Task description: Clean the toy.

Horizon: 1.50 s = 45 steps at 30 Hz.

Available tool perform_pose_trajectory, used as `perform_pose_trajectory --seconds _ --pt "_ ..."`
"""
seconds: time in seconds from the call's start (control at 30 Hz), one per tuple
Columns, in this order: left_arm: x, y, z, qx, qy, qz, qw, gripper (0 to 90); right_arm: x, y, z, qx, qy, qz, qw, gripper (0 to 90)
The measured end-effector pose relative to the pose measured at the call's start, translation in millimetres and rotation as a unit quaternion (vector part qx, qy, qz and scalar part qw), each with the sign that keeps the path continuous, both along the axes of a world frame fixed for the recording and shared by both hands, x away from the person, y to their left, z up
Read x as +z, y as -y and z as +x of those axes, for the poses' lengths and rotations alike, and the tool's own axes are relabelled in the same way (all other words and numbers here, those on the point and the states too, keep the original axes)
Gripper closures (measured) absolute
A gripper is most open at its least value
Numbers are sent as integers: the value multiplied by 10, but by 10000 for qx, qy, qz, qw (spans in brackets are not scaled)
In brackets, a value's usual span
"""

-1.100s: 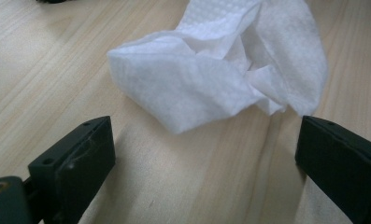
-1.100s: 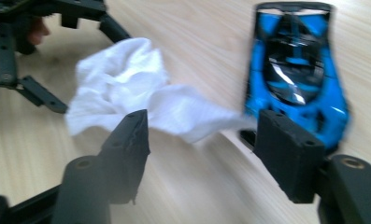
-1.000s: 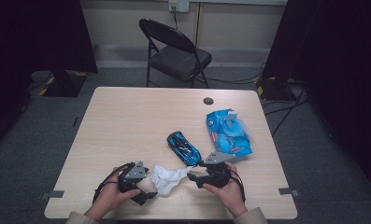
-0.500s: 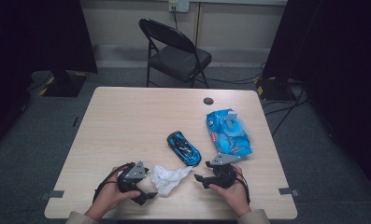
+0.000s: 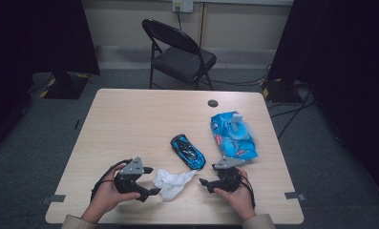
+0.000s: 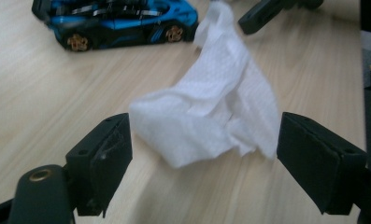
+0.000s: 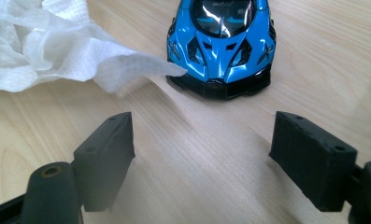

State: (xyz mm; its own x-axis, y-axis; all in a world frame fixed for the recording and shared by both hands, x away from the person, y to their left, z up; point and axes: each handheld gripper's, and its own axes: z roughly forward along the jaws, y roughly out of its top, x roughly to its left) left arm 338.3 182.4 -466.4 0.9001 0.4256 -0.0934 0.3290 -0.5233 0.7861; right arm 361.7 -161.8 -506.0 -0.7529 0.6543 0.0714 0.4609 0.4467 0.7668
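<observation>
A crumpled white wipe [image 5: 172, 182] lies near the table's front edge, between my two grippers. My left gripper [image 5: 153, 181] points right at it. In the left gripper view the wipe [image 6: 211, 112] sits between the jaws of the left gripper [image 6: 205, 128]; they have just been closing but stand wide, not pressing it. My right gripper [image 5: 208, 175] faces left, a short gap from the wipe. Its jaws have just been opening and nothing is between them [image 7: 203, 123]. A blue toy car [image 7: 223, 42] stands just ahead, the wipe's tip [image 7: 141, 70] at its nose.
The blue toy car [image 5: 188, 151] sits mid-table, with a blue wipes pack [image 5: 232, 134] to its right. A small black disc [image 5: 213, 103] lies near the far edge. A black folding chair [image 5: 177, 47] stands beyond the table [image 5: 130, 124].
The right gripper has drawn back slightly to the right, off the wipe's end. The left gripper has lifted a little beside the wipe.
</observation>
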Motion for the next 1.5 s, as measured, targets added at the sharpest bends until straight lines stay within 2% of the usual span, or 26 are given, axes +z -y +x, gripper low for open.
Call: perform_pose_trajectory --seconds 0.13,0.17,0.3,0.37,0.43,0.53,0.7,0.83,0.93,0.97,1.03,1.1,1.17,1.2,1.27,1.37,1.5 --pt "53 132 2 -237 72 120 9996 259 -3 -6 9 17 -15 -22 10000 208" --pt "59 186 13 -217 116 126 9996 272 -3 -7 10 14 -28 -24 10000 207" --pt "56 364 59 -371 97 230 9990 422 -4 -13 9 20 -27 -62 10000 209" --pt "23 427 68 -463 -9 335 9984 513 -5 -19 4 34 -2 -79 10000 210" --pt "-39 473 90 -480 72 599 9970 514 -5 -20 3 22 9 -91 10000 209" --pt "-119 480 111 -365 49 758 9964 530 -3 -18 0 23 13 -75 10000 209" --pt "-208 451 121 -379 60 1028 9940 546 -2 -17 13 19 30 -61 10000 206" --pt "-234 461 106 -356 80 1051 9938 551 1 -42 40 51 104 -70 9999 197" --pt "-239 448 90 -283 8 984 9947 609 4 -63 67 12 198 -56 9998 190" --pt "-242 440 83 -258 19 969 9950 673 5 -70 83 1 205 -48 9998 190" --pt "-222 421 80 -249 5 1087 9938 818 5 -89 111 -28 183 -9 9998 187" --pt "-208 409 73 -105 -144 1088 9939 856 4 -111 135 -50 160 -2 9999 179" --pt "-193 372 76 51 -276 964 9949 867 4 -139 162 -25 165 2 9999 171" --pt "-187 348 71 171 -323 805 9961 869 4 -155 175 -46 179 -39 9998 167" --pt "-140 278 80 259 -337 656 9969 870 1 -185 208 -81 213 -88 9997 165" --pt "-67 191 76 363 -357 391 9979 870 -1 -217 266 -168 145 -44 9997 156" --pt "-33 120 58 424 -340 310 9980 869 -4 -255 344 -179 89 -35 9998 156"
